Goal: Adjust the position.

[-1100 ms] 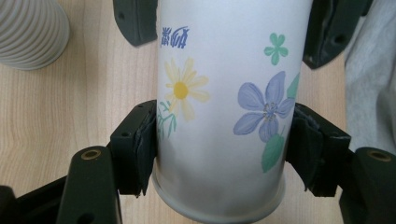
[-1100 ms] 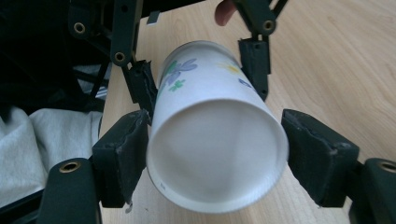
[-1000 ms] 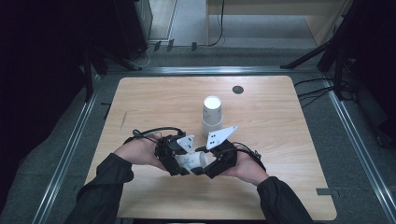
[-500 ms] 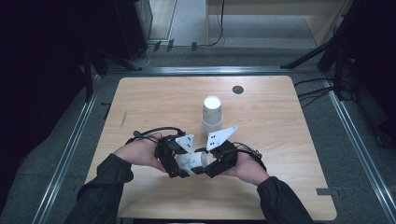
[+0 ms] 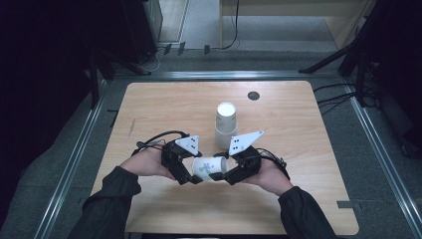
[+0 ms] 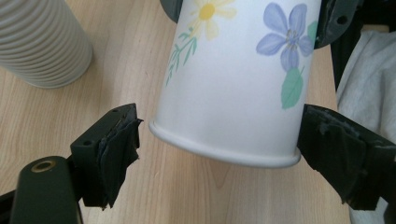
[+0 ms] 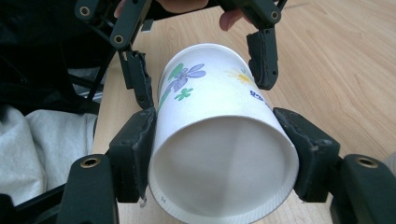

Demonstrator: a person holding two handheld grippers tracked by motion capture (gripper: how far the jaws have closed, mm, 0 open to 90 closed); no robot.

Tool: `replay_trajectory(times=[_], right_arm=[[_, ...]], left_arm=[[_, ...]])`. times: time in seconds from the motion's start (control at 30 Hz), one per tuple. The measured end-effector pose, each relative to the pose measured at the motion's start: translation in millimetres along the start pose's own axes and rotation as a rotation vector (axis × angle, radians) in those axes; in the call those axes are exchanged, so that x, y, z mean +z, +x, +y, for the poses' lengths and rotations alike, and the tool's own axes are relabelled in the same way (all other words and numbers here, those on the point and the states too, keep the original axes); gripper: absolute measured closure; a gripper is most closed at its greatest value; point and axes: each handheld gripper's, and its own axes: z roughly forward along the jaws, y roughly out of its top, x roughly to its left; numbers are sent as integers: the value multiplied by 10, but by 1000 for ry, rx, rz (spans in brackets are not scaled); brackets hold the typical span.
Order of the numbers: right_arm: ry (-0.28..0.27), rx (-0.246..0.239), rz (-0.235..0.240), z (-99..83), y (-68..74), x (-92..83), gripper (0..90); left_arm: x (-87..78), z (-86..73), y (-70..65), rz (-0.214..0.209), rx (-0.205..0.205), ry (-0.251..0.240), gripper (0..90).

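The white paper cup printed with flowers (image 5: 209,168) lies on its side above the light wooden table (image 5: 298,129), near its 6 o'clock edge, between both tools. At 12 o'clock from it stands a ribbed white cup stack (image 5: 225,124). The right gripper (image 7: 219,154) is clamped on the cup near its open mouth. The left gripper (image 6: 219,140) has just been opening; its jaws stand apart around the cup's base, pads clear.

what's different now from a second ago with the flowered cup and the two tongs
The white paper cup with printed flowers has changed hands. The left tongs have just been opening; their pads now stand apart from its rim. The right tongs have closed and now clamp its other end. Both hands stayed in place, and the stack of white paper cups did not move.
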Motion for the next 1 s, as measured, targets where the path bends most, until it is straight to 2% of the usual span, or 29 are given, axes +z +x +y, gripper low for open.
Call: replay_trajectory(times=[0.13,0.17,0.27,0.33,0.37,0.43,0.47,0.57,0.9,1.0], right_arm=[[-11,3,-4,0,-6,-31,339],[-23,0,-9,-3,-19,-53,339],[-24,12,3,-9,-27,-83,338],[-33,14,6,-11,-25,-104,338],[-33,14,6,-11,-25,-104,338],[-44,13,4,-9,-32,-133,338],[-46,19,6,-8,-31,-143,337],[-62,21,13,-6,-31,-171,337],[-100,34,40,4,-37,-206,337],[-109,35,50,7,-40,-205,337]], left_arm=[[-4,-37,-3,7,-9,-19,114],[-12,-68,6,1,-20,-41,113],[-17,-99,6,-8,-39,-63,114],[-33,-132,7,-4,-53,-99,114],[-33,-132,7,-4,-53,-99,115],[-52,-155,3,-18,-71,-149,121],[-52,-155,3,-18,-71,-149,121],[-59,-167,-10,-26,-89,-196,125],[38,-176,-9,-53,-92,-246,129],[49,-180,6,-67,-100,-289,132]])
